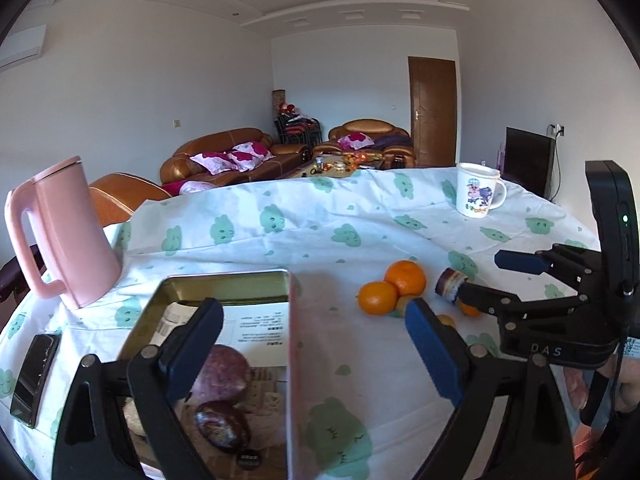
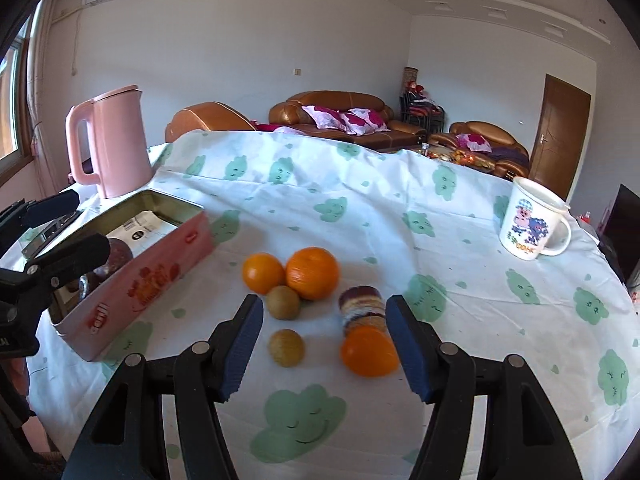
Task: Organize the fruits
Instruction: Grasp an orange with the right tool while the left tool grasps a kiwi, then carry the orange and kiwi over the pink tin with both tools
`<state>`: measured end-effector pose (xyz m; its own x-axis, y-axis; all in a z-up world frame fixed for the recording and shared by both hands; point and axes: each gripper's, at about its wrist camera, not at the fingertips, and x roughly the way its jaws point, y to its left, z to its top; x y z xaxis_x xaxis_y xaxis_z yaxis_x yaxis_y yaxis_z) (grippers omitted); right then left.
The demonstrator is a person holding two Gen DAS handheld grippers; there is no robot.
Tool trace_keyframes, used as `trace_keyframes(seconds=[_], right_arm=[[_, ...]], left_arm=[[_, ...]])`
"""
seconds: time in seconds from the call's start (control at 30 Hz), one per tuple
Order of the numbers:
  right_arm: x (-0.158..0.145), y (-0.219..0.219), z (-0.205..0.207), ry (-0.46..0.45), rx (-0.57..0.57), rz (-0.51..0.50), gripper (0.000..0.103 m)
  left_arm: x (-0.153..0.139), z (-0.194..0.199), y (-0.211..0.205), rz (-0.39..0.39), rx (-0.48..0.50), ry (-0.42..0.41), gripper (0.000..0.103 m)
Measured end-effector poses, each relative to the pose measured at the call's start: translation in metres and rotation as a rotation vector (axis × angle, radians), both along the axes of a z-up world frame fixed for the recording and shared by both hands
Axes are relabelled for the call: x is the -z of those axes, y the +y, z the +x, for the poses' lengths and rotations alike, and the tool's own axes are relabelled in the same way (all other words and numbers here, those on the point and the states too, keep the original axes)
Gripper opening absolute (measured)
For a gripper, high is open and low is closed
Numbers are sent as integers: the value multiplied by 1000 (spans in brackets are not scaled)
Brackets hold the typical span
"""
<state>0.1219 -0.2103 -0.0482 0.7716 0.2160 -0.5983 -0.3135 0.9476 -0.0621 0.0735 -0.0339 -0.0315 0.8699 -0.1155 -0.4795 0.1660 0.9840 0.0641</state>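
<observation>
Right under my right gripper (image 2: pixel 324 354) the fingers are spread wide with nothing between them, hovering low over the loose fruit on the counter (image 2: pixel 480 360). Nearest is an orange (image 2: pixel 369 351) touching the striped purple fruit (image 2: pixel 362 309), which lies on its side, and just left of them are two kiwis (image 2: pixel 286 347), (image 2: pixel 283 302). Behind those sit two more oranges (image 2: pixel 263 273), (image 2: pixel 313 267), pressed together. I'd guess everything's clustered so one hand can pick while the other works at the tin.

My left gripper (image 1: pixel 314 348) is also open and empty, straddling the right wall of the pink tin (image 1: pixel 294 360); two dark purple fruits (image 1: pixel 221 372), (image 1: pixel 222 426) already lie inside on printed paper.

The left view looks straight into the tin and catches a phone (image 1: pixel 34 378) beside it. The right view barely shows that fruit, but it shows the kiwis clearly, mostly hidden in the left one.

Further back: a pink kettle (image 2: pixel 108 144) and a cartoon mug (image 2: pixel 532 222).
</observation>
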Motion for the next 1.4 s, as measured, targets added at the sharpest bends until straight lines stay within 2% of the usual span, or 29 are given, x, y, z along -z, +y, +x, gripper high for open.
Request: trace_keyframes(seconds=[0.13,0.2,0.3,0.53,0.73,0.83,1.0,1.13,1.2,1.3,1.4], right_arm=[[12,-14,12,61,18,-17,65],[16,-18,16,97,14,2,65],[19,-21,19,118,23,4,62],[33,-21,32,229,-6,33,43],[28,-24,26,188,16,37,42],[21,-33,21,140,68,56,42],[19,-46,24,135,111,102,42],[18,-45,24,129,112,96,42],[18,-44,24,130,110,91,42],[19,-45,25,139,111,95,42],[19,-45,25,135,110,96,42]], left_arm=[[15,19,-31,15,61,67,94],[22,27,-42,41,69,90,94],[27,32,-50,36,89,121,94],[31,38,-57,40,101,146,94],[34,42,-63,29,129,169,90],[37,45,-70,30,155,192,84],[45,54,-82,37,206,260,62],[52,62,-88,33,236,321,55],[57,64,-92,33,260,359,40],[62,67,-94,31,273,398,30],[61,65,-94,33,270,390,30]])
